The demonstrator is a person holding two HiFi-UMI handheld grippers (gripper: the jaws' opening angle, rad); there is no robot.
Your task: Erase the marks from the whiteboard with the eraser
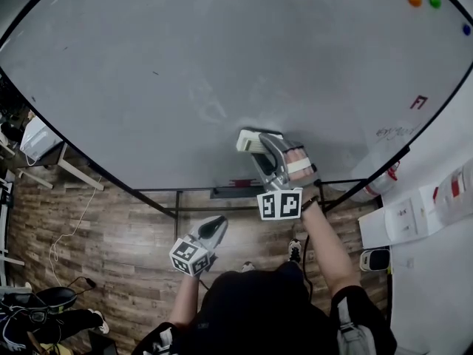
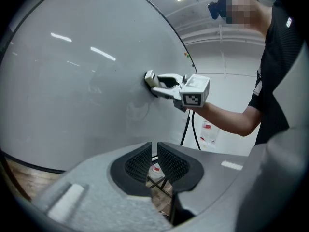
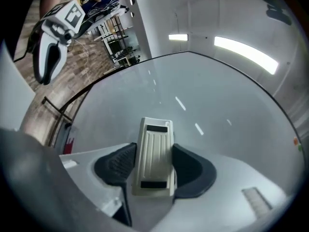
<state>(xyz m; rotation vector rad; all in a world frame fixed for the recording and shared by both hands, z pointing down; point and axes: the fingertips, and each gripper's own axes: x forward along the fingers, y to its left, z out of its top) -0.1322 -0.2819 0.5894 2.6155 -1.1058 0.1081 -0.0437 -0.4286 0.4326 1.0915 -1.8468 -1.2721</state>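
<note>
The cream eraser (image 1: pixel 247 140) is pressing on the whiteboard (image 1: pixel 148 65) near its lower edge, with the right hand-held gripper (image 3: pixel 154 154) clamping its sides. Faint smudges (image 1: pixel 208 108) are showing beside it. The left hand-held gripper (image 2: pixel 154 161) is hanging below, jaws narrowed to a slit and gripping nothing.

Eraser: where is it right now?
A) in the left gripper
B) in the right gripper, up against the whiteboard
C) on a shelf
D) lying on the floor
B: the right gripper view shows the eraser clamped between the jaws of the right gripper, and the left gripper view shows its far end touching the whiteboard.
</note>
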